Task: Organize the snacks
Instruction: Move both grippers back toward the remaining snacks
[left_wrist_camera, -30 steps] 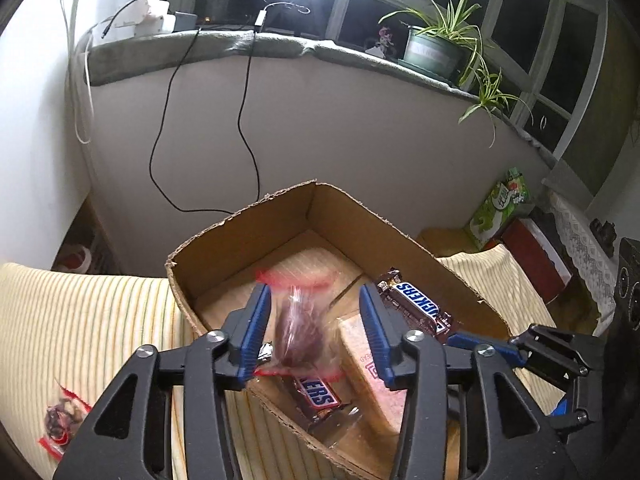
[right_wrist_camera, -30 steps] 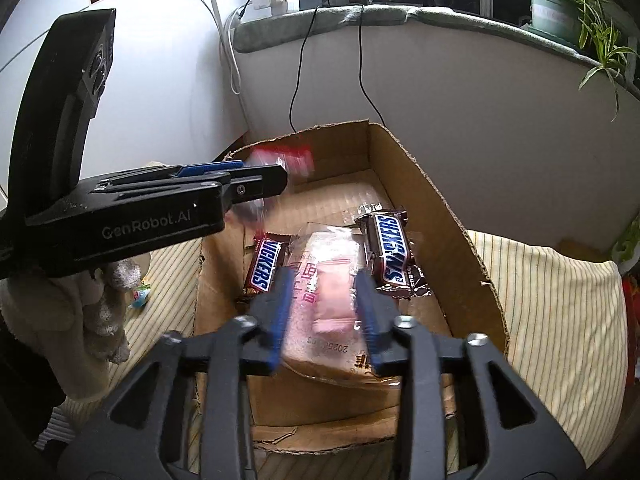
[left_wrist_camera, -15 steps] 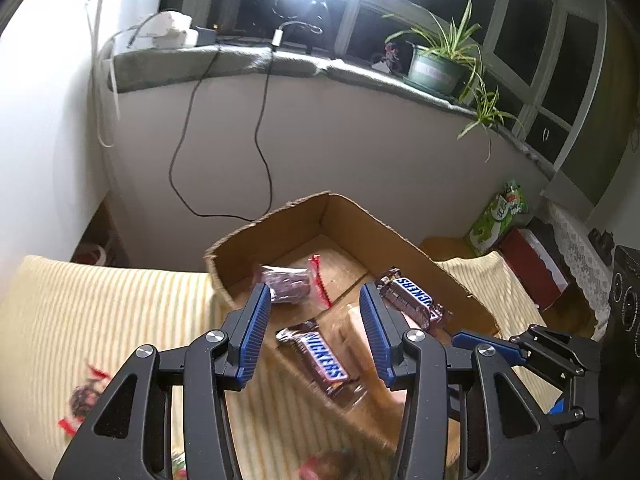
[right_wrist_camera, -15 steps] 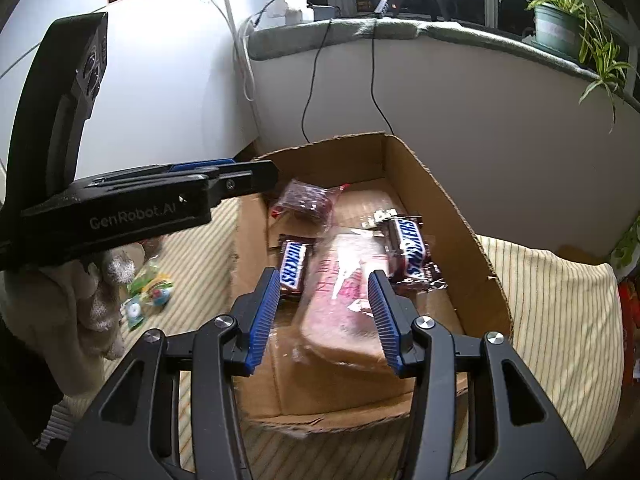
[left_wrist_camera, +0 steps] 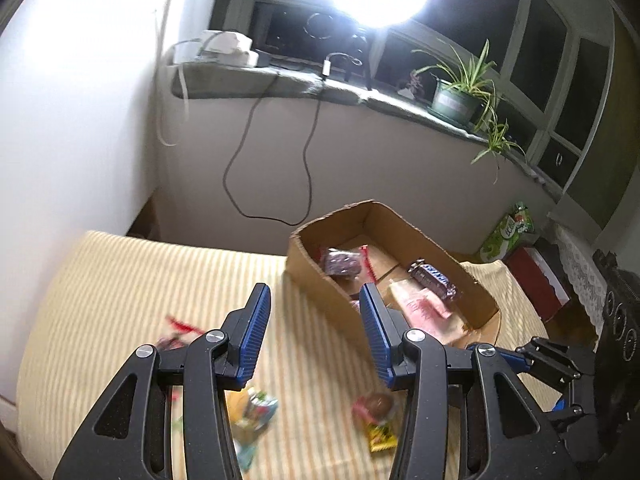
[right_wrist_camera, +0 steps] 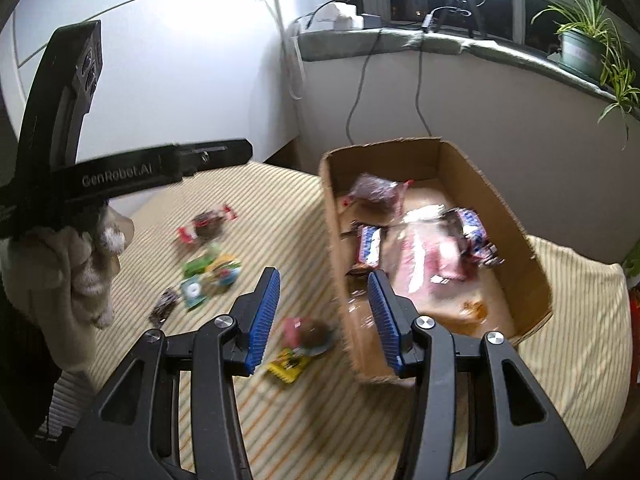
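A cardboard box [left_wrist_camera: 320, 272] [right_wrist_camera: 336, 216] stands on a striped cloth. It holds a clear bag of dark snacks with red ends [left_wrist_camera: 342, 260] [right_wrist_camera: 376, 192], Snickers bars [left_wrist_camera: 432, 278] [right_wrist_camera: 370, 244] and a pink packet [right_wrist_camera: 424, 260]. My left gripper [left_wrist_camera: 314, 336] is open and empty, above the cloth left of the box. My right gripper [right_wrist_camera: 322, 320] is open and empty, over the box's near left corner. Several loose snacks lie on the cloth: a red-ended bag [right_wrist_camera: 208, 226], green packets [right_wrist_camera: 212, 270], a yellow packet [left_wrist_camera: 382, 436] [right_wrist_camera: 288, 366].
The striped cloth [left_wrist_camera: 120, 280] [right_wrist_camera: 580, 340] covers the surface. A grey window ledge with a potted plant [left_wrist_camera: 456, 98] and hanging cables [left_wrist_camera: 308, 168] runs behind the box. A white wall stands at the left. A green carton [left_wrist_camera: 508, 232] and a red box stand at the right.
My left gripper let the clear bag drop into the box, then both grippers pulled back and left. Loose snacks on the cloth have come into view.
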The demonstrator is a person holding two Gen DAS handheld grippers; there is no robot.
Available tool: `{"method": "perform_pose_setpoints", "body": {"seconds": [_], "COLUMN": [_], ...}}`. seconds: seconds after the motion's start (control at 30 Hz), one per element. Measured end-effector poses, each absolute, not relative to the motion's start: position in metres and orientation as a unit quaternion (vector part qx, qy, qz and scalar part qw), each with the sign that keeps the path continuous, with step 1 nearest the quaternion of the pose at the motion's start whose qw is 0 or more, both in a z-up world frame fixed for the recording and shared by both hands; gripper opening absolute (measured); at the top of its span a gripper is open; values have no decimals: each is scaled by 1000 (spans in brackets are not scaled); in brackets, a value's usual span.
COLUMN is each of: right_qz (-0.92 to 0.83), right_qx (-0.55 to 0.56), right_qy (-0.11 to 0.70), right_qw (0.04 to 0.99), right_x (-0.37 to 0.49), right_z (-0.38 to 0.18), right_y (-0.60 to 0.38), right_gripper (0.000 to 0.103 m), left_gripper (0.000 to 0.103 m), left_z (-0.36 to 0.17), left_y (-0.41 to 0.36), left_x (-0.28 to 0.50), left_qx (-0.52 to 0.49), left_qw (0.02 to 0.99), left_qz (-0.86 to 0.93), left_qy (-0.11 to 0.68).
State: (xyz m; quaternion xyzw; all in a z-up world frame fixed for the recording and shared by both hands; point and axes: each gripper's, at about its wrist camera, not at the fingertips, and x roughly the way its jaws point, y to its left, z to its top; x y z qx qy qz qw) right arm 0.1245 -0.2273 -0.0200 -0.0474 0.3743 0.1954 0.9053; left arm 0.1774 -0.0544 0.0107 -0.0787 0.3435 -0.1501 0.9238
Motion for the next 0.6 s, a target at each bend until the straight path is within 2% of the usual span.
{"method": "perform_pose_setpoints", "body": {"seconds": [0.6], "right_qz": [191], "right_qx": [-8], "right_qy": [455], "right_qw": [870], "right_x": [100], "right_z": [-96], "right_y": [-206], "right_gripper": [48], "left_gripper": [45], "left_z": [-30], "left_y": [27], "left_x": [98], "left_qx": [-114], "left_qw": [916], "left_qz": [-102], "left_qy": [371]}}
